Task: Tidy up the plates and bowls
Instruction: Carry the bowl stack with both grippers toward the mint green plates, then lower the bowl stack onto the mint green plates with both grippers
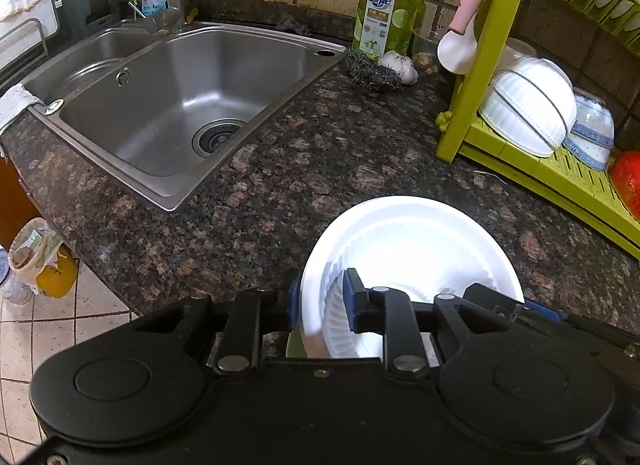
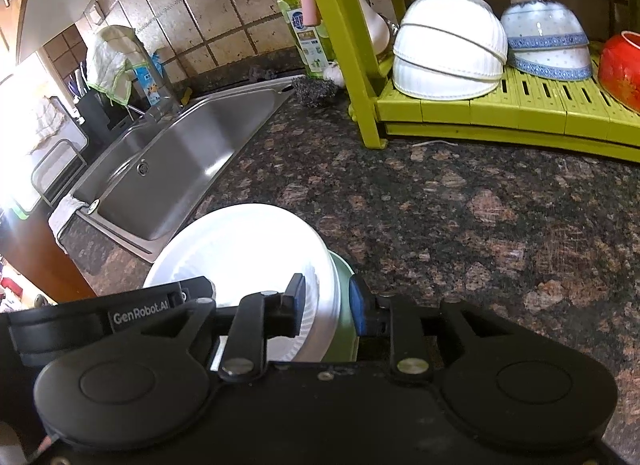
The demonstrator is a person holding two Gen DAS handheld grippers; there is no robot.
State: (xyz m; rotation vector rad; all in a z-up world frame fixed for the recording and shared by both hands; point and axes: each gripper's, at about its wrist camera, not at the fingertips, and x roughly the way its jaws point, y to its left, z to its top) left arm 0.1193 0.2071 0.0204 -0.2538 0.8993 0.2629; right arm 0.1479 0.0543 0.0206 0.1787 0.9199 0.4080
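Observation:
A white ribbed plate (image 1: 412,241) (image 2: 240,241) is held above the dark granite counter, with a green plate (image 2: 345,329) (image 1: 295,345) stacked under it. My left gripper (image 1: 323,301) is shut on the near-left rim of the stack. My right gripper (image 2: 328,301) is shut on the opposite rim, pinching the white and green edges together. At the right stands a green dish rack (image 1: 472,105) (image 2: 480,109). On its shelf, upside down, are two white bowls (image 1: 528,109) (image 2: 448,45), two blue-patterned bowls (image 1: 592,133) (image 2: 548,37) and a red bowl (image 1: 626,181) (image 2: 620,69).
A steel double sink (image 1: 180,97) (image 2: 168,169) lies to the left. Dish soap (image 1: 384,13), a steel scrubber (image 1: 370,71) and garlic (image 1: 400,65) sit at the back by the wall. Bare counter (image 2: 460,217) stretches between the plates and the rack.

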